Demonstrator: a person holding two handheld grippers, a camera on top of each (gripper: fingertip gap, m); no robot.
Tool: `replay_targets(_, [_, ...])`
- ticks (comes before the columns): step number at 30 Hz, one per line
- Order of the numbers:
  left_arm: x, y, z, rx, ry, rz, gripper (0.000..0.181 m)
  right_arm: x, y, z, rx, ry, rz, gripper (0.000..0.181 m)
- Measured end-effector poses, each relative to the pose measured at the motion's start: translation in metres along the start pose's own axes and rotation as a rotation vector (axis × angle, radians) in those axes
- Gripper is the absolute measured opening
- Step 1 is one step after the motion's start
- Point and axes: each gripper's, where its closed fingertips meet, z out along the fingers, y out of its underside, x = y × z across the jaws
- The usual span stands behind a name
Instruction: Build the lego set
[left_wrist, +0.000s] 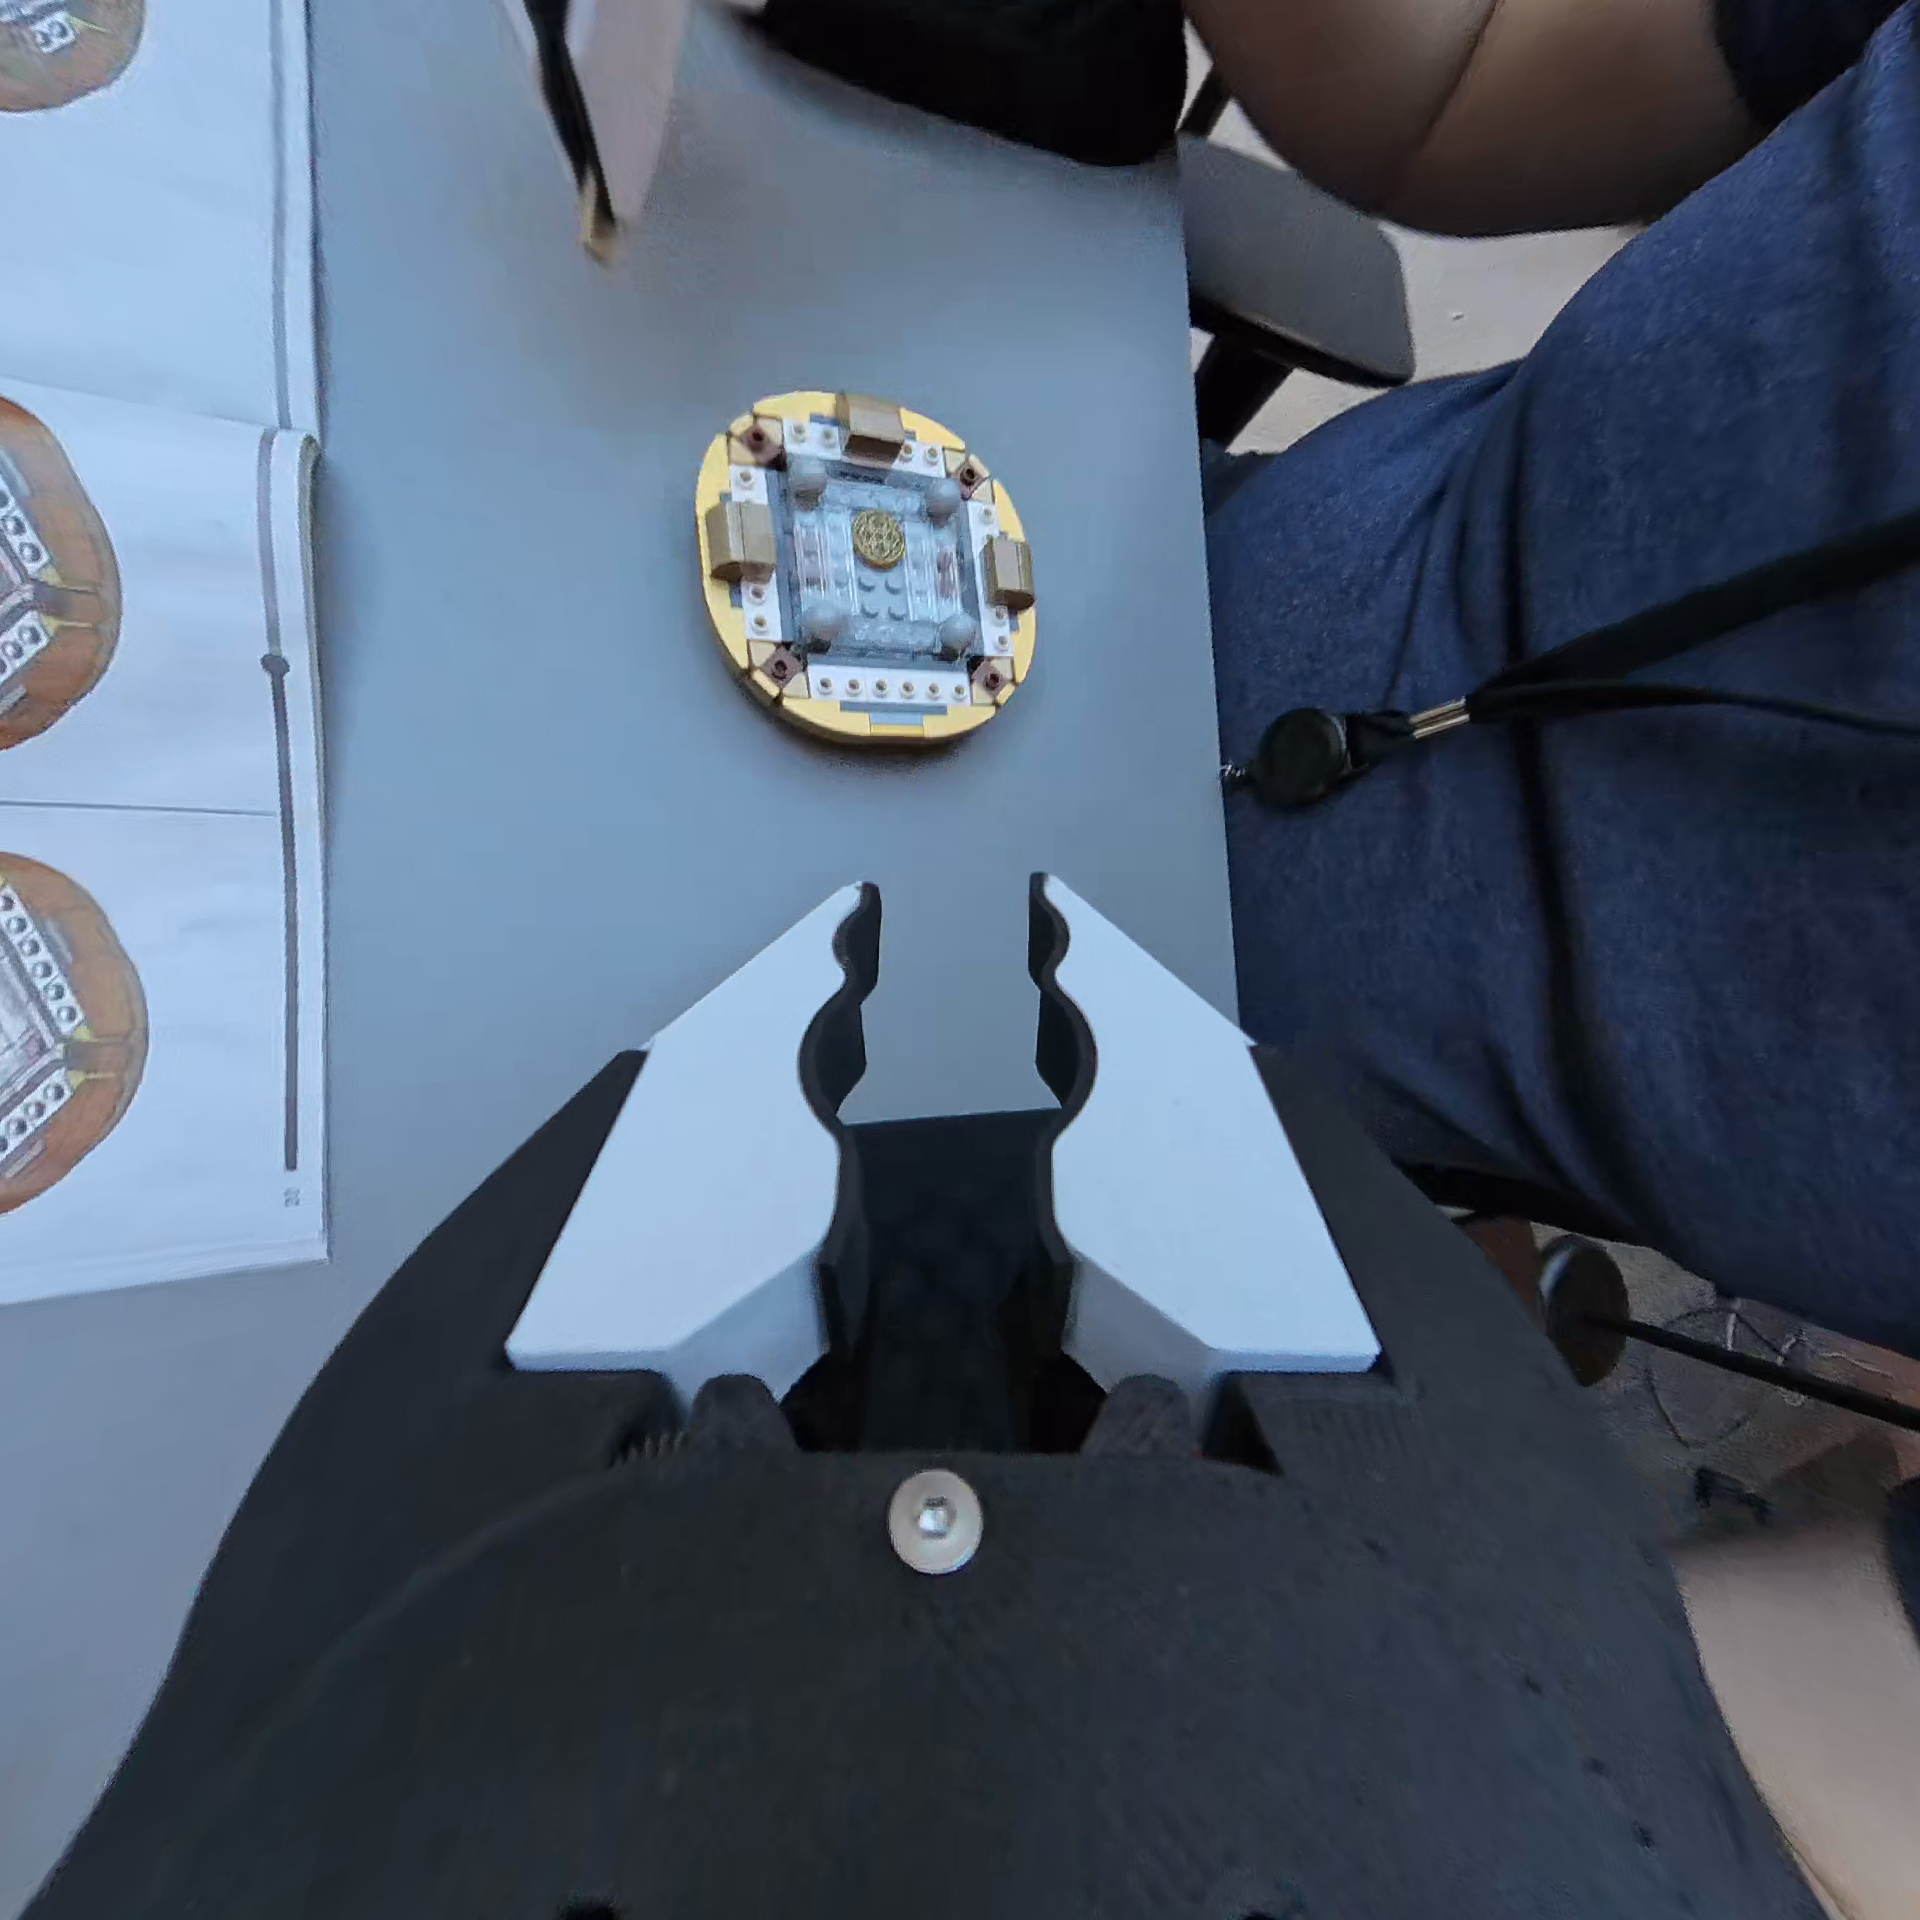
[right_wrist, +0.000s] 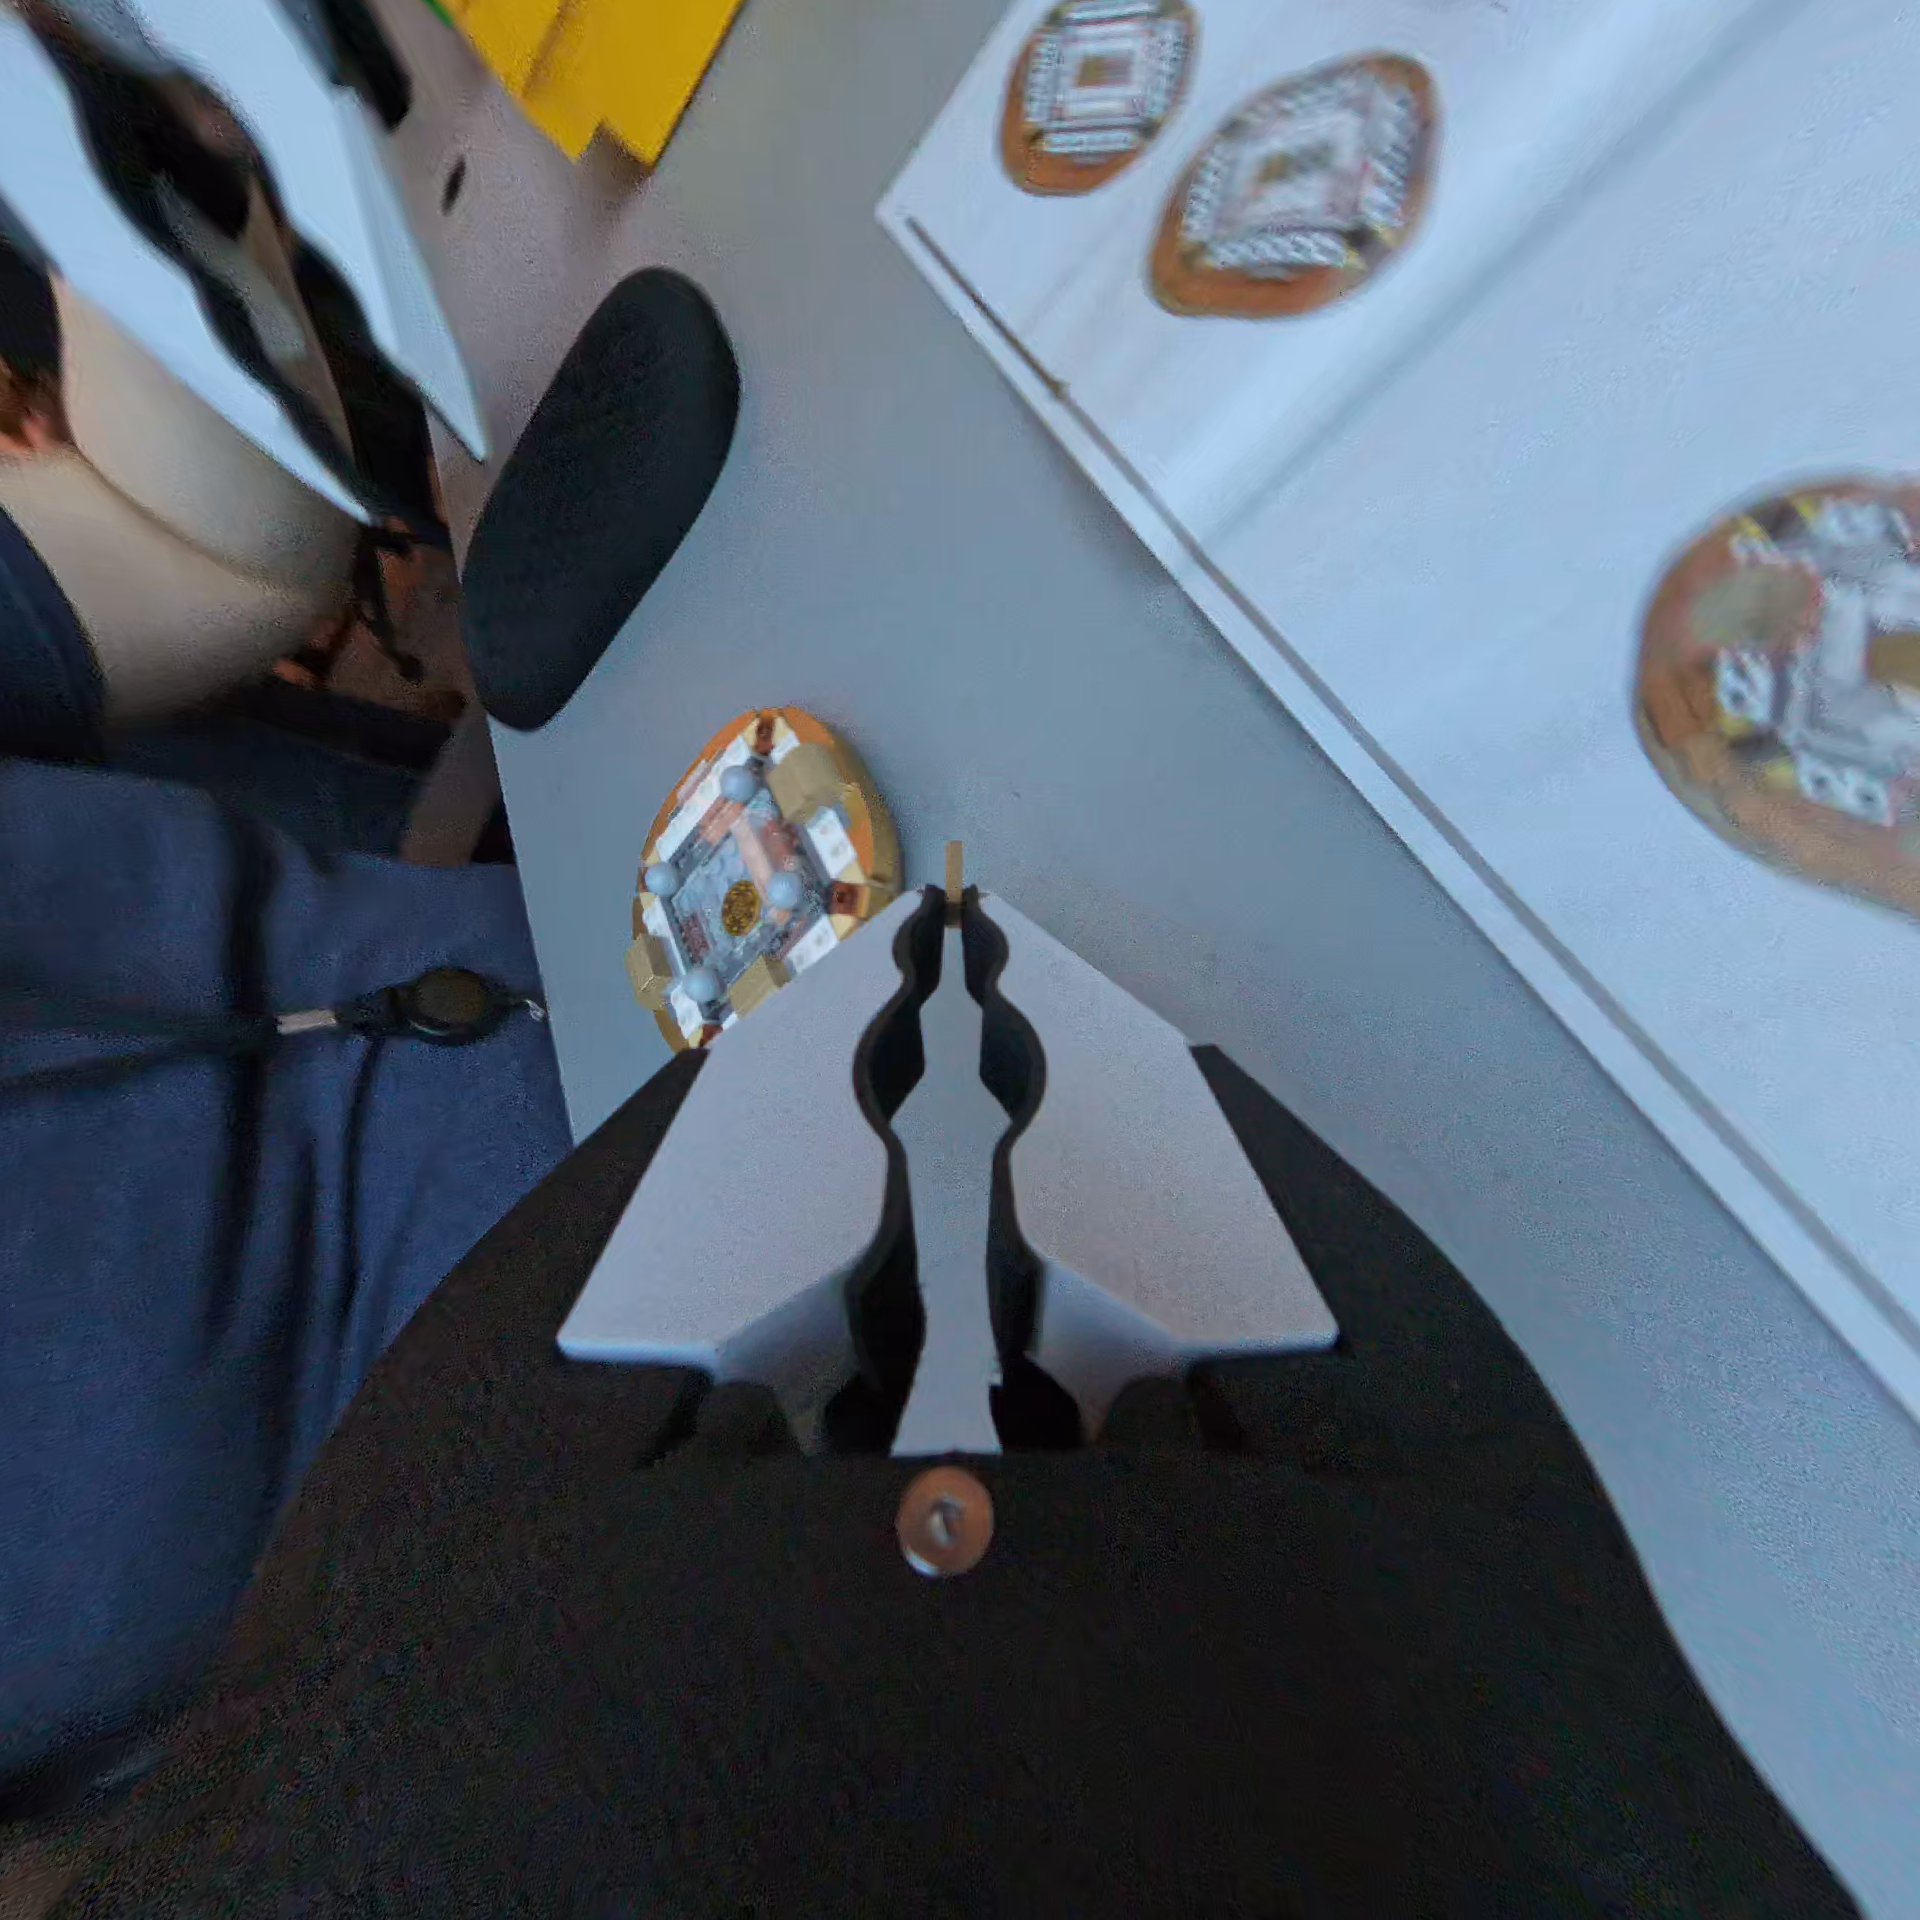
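Note:
A round gold lego build (left_wrist: 868, 566) with white, grey and tan bricks and a gold centre disc lies flat on the grey table. My left gripper (left_wrist: 954, 894) is open and empty, hovering short of the build. In the right wrist view the build (right_wrist: 758, 883) sits just left of my right gripper (right_wrist: 952, 902), which is shut on a small thin tan lego piece (right_wrist: 953, 868) sticking out past the fingertips. The right gripper also shows blurred at the top of the left wrist view (left_wrist: 597, 208), beyond the build. The left gripper shows blurred at the top left of the right wrist view (right_wrist: 260, 270).
An open instruction booklet (left_wrist: 156, 727) lies left of the build; it also shows in the right wrist view (right_wrist: 1455, 468). The table edge (left_wrist: 1205, 623) runs close to the build, with a person's blue-clad legs (left_wrist: 1610, 831), a black badge reel (left_wrist: 1304, 756) and a black chair (right_wrist: 597, 499) beyond it. Left tips to right tips: about 20 cm.

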Motion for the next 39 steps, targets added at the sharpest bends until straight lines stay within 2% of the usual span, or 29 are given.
replay_targets(4, [0.004,0.017,0.002,-0.023,-0.026,-0.007,0.025,0.031,0.024,-0.008,-0.066,0.046,0.196,0.001])
replay_targets(8, [0.009,0.023,0.003,0.008,0.0,-0.033,0.025,0.033,0.031,-0.003,-0.108,0.046,0.24,0.002])
replay_targets(10, [0.013,0.025,0.004,0.036,0.028,-0.046,0.025,0.034,0.03,-0.003,-0.11,0.072,0.187,0.003])
replay_targets(12, [0.016,0.027,0.004,0.058,0.041,-0.06,0.025,0.034,0.025,-0.006,-0.095,0.117,0.103,0.016])
replay_targets(15, [0.019,0.033,0.001,0.089,0.031,-0.074,0.025,0.049,0.019,-0.022,-0.061,0.291,-0.054,0.036])
replay_targets(18, [0.02,0.04,-0.007,0.139,0.005,-0.097,0.024,0.049,0.014,-0.039,0.01,0.392,-0.206,0.037])
replay_targets(20, [0.018,0.042,-0.018,0.196,-0.036,-0.106,0.024,0.045,0.005,-0.05,0.127,0.438,-0.29,0.037])
replay_targets(22, [0.011,0.041,-0.038,0.28,-0.123,-0.101,0.023,0.034,-0.012,-0.064,0.336,0.48,-0.402,0.037])
replay_targets(25, [-0.009,0.038,-0.091,0.445,-0.343,-0.098,0.025,0.021,-0.026,-0.094,0.623,0.59,-0.532,0.041])
replay_targets(27, [-0.02,0.038,-0.138,0.563,-0.506,-0.09,0.03,0.026,-0.026,-0.111,0.689,0.718,-0.567,0.043])
replay_targets(29, [-0.021,0.036,-0.182,0.69,-0.625,-0.062,0.054,0.029,-0.03,-0.126,0.738,0.829,-0.601,0.044])
replay_targets(30, [-0.018,0.033,-0.2,0.76,-0.653,-0.045,0.069,0.031,-0.032,-0.134,0.767,0.884,-0.613,0.043])
replay_targets(31, [-0.012,0.026,-0.214,0.83,-0.661,-0.013,0.075,0.034,-0.033,-0.139,0.78,0.932,-0.63,0.043])
replay_targets(33, [-0.003,0.012,-0.235,0.914,-0.691,0.065,0.074,0.043,-0.032,-0.141,0.742,1.005,-0.644,0.041])
replay_targets(36, [-0.006,0.0,-0.259,0.888,-0.85,0.178,0.067,0.045,-0.033,-0.14,0.714,1.072,-0.669,0.041])
replay_targets(39, [-0.021,0.002,-0.281,0.725,-1.063,0.255,0.06,0.043,-0.032,-0.135,0.689,1.1,-0.706,0.04])
